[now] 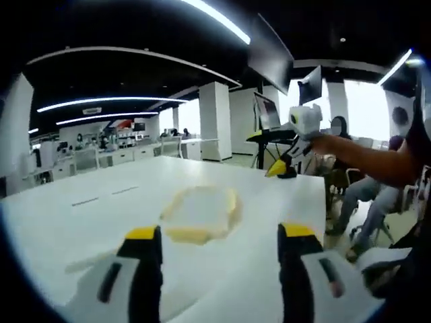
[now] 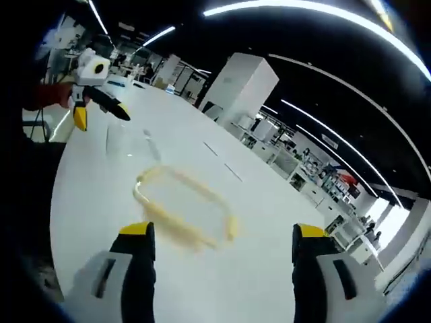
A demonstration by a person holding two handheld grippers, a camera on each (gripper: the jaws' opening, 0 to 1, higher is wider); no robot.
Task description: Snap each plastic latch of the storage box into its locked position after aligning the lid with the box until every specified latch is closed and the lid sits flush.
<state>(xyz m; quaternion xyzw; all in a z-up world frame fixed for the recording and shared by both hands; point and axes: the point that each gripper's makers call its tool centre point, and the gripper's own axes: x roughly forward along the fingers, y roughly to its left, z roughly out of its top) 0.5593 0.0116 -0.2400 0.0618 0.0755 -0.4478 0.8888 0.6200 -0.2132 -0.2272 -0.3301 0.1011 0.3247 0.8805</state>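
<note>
Jaws of our left gripper [image 1: 220,242] stand wide apart with nothing between them in the left gripper view, and just ahead of their yellow tips lies the storage box [image 1: 201,214], a clear, low container with a yellowish rim, resting on the white table [image 1: 81,215]. Blur keeps us from telling whether its lid sits flush or where the latches are. Ahead and to the right, raised above the table, we see the right gripper [image 1: 284,167] held in a hand; its far edge and some chairs [image 1: 363,195] lie beyond.

In the right gripper view our right gripper [image 2: 222,249] is likewise spread open and empty, and the storage box [image 2: 183,206] sits just beyond the tips, slightly toward the left jaw. Far ahead on the left the left gripper [image 2: 97,111] hangs over the table [image 2: 269,269], near its edge.

We judge this to be the approach: neither gripper touches the box, and no latch looks pressed. Next we would bring both grippers down to opposite sides of the rim, square the lid, then push a latch home.

Room is generous: bare table surrounds the box on every side, and only the table edge on the left of the right gripper calls for care.
</note>
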